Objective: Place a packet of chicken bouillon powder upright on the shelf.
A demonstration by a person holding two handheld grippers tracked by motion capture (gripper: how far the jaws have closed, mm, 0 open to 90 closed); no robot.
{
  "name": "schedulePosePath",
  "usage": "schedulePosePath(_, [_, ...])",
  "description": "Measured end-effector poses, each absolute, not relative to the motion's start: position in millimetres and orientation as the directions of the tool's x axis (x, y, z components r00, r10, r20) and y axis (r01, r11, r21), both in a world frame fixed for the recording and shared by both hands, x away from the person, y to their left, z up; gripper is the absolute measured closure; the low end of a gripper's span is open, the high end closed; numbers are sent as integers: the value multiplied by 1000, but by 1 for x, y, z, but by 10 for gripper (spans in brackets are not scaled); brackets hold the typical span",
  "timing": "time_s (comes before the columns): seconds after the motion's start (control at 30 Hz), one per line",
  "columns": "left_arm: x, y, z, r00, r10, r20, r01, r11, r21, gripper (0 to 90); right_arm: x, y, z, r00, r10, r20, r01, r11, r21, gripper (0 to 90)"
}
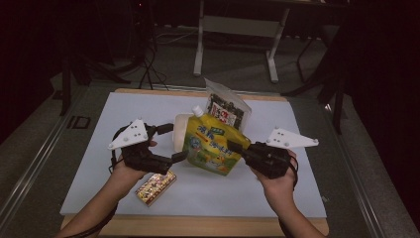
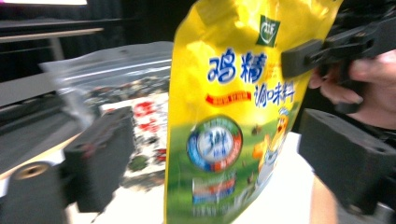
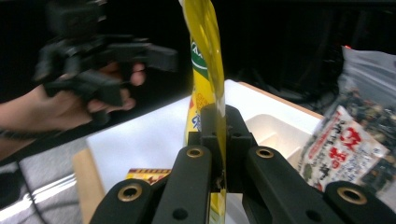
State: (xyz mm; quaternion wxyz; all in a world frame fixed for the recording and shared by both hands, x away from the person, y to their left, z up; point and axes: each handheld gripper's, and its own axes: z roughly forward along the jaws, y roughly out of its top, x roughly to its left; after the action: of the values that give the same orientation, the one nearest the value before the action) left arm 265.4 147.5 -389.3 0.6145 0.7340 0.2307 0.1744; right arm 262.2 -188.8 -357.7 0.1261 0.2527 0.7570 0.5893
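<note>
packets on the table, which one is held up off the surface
The yellow spouted pouch: the right gripper pinches its edge and keeps it upright. The clear seaweed bag stands behind it, and the small red-and-gold packet lies flat near the left gripper.

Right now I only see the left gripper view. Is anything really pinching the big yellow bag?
Observer: Yes. In the right gripper view the right gripper has its jaws shut on the edge of the yellow pouch.
Operator: Are my left jaws squeezing it too?
Observer: No. From the high view the left gripper stands open, its jaws on either side of the pouch without pressing.
Operator: Is something else lying near my left hand?
Observer: A small colourful packet lies flat on the white table top, just below the left hand.
</note>
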Motion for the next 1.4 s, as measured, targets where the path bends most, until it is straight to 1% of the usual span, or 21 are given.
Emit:
schedulePosePath(0.03, [264,148,-391,816,578,-8,117,-151,982,15,264,-187,-357,-831,545,115,243,169,955,900])
schedulePosePath(0.07, [261,150,-393,807,590,-3,108,-142,984,1,266,-185,-357,-825,554,112,242,168,956,900])
schedulePosePath(0.13, [257,154,-398,787,617,-14,115,-125,986,1,270,-180,-356,-811,574,114,252,167,953,900])
schedulePosePath(0.17, [255,156,-400,771,636,-6,111,-126,986,1,273,-177,-357,-820,562,110,244,168,955,900])
schedulePosePath(0.27, [246,162,-407,739,674,14,93,-122,988,1,278,-168,-359,-800,588,121,267,169,949,900])
schedulePosePath(0.43, [234,169,-419,706,708,23,89,-121,989,1,281,-153,-362,-771,626,118,276,162,947,900])
schedulePosePath(0.57, [223,177,-435,679,734,17,103,-118,988,1,291,-141,-362,-720,677,153,311,118,943,900])
schedulePosePath(0.67, [219,180,-445,661,750,20,107,-121,987,1,299,-133,-364,-681,714,160,341,117,933,900])
schedulePosePath(0.73, [216,181,-451,641,766,40,104,-139,985,1,304,-129,-366,-664,732,154,348,119,930,900])
schedulePosePath(0.77, [214,181,-455,631,774,52,101,-148,984,1,306,-128,-367,-654,737,168,357,106,928,900])
schedulePosePath(0.83, [212,180,-459,617,783,78,96,-173,980,1,309,-125,-369,-631,758,166,361,98,927,900])
schedulePosePath(0.87, [211,180,-462,610,788,89,88,-179,980,1,311,-124,-370,-624,760,185,373,81,924,900])
schedulePosePath(0.93, [210,180,-465,606,789,101,89,-193,977,1,311,-121,-371,-599,783,171,364,75,928,900])
schedulePosePath(1.07, [209,183,-468,600,795,90,95,-182,979,1,311,-112,-374,-562,812,156,349,62,935,900])
schedulePosePath(1.27, [210,187,-475,595,801,72,117,-175,977,1,312,-101,-382,-511,841,177,354,18,935,900])
schedulePosePath(1.33, [210,187,-477,594,801,68,122,-173,977,1,310,-98,-386,-487,859,160,340,18,940,900])
schedulePosePath(1.4, [210,187,-477,595,801,65,127,-174,976,1,310,-96,-388,-482,860,171,343,6,939,900])
